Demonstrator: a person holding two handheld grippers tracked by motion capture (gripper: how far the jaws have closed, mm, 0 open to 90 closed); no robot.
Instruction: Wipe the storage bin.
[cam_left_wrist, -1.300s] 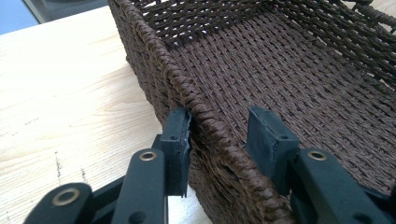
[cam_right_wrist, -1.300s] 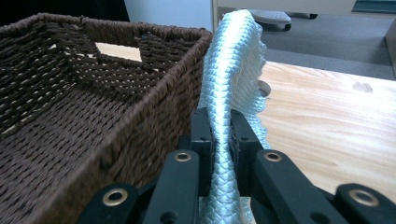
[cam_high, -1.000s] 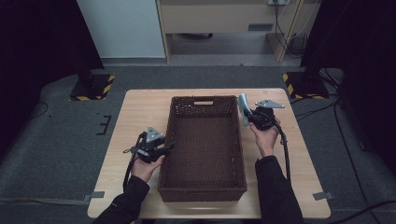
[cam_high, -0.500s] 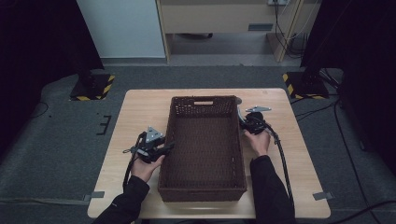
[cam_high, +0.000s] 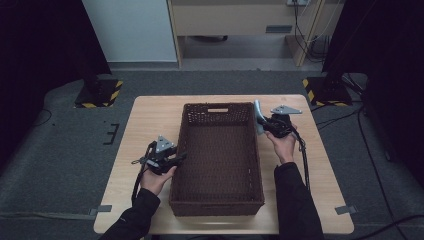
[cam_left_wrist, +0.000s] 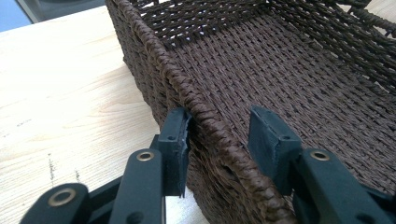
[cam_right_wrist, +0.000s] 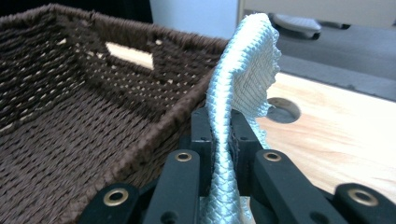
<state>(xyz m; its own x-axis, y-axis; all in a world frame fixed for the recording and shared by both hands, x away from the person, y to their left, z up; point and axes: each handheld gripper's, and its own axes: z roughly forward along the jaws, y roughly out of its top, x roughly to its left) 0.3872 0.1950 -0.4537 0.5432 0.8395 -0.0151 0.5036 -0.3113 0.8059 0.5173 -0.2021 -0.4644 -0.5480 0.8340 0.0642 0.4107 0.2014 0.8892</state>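
Clamped in the right gripper (cam_right_wrist: 219, 140), the strap (cam_right_wrist: 240, 79) could snag on the basket (cam_right_wrist: 84, 112) rim just beside it, while the left gripper (cam_left_wrist: 219, 140), jaws apart astride the other rim, perhaps not gripping, lets the basket shift.

A light wooden worktop (cam_high: 150, 125) stands on a dark grey carpeted floor (cam_high: 60, 150). Behind it a pale blue-white panel (cam_high: 130, 30) rises beside a beige desk (cam_high: 230, 15), with cables (cam_high: 305, 30) hanging at the desk's right end. Two stand bases edged in yellow and black hazard stripes (cam_high: 100, 93) (cam_high: 327, 91) sit at the far corners. Black curtains (cam_high: 40, 50) darken both sides. The light is dim and even.
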